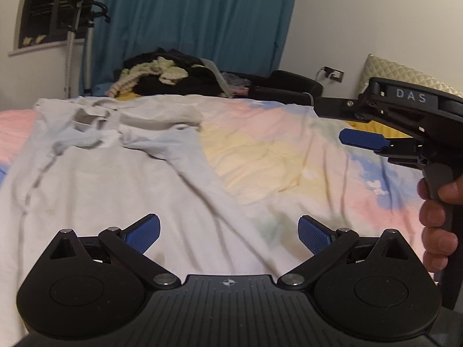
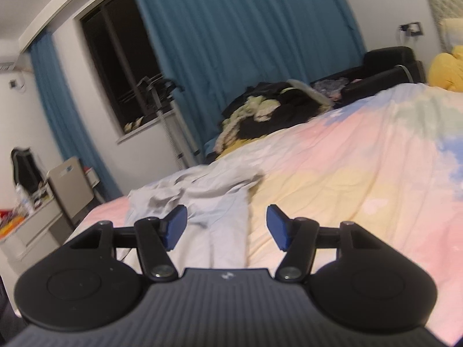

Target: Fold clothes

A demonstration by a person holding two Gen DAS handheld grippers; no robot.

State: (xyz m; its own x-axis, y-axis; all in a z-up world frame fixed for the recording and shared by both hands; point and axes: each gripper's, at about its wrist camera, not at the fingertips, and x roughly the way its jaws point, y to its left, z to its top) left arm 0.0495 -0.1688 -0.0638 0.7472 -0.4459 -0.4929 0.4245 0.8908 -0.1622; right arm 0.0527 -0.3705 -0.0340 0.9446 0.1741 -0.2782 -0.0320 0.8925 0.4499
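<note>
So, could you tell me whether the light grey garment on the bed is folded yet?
Not folded: the light grey garment lies spread across the bed, its far end rumpled, no neat fold visible.

Right tongs (image 2: pixel 225 227): blue pads spread wide, nothing between them, above the bed.
Garment (image 2: pixel 202 199): pale grey, rumpled, lying on the bedspread ahead of the tongs.
Bedspread (image 2: pixel 347 173): pastel pink, yellow, blue.
Clothes pile (image 2: pixel 275 112): dark, far edge of bed.
Curtain (image 2: pixel 246 29): teal.

Pale grey garment (image 1: pixel 121 179) spread rumpled on the pastel bedspread (image 1: pixel 289 150), upper end bunched
</note>
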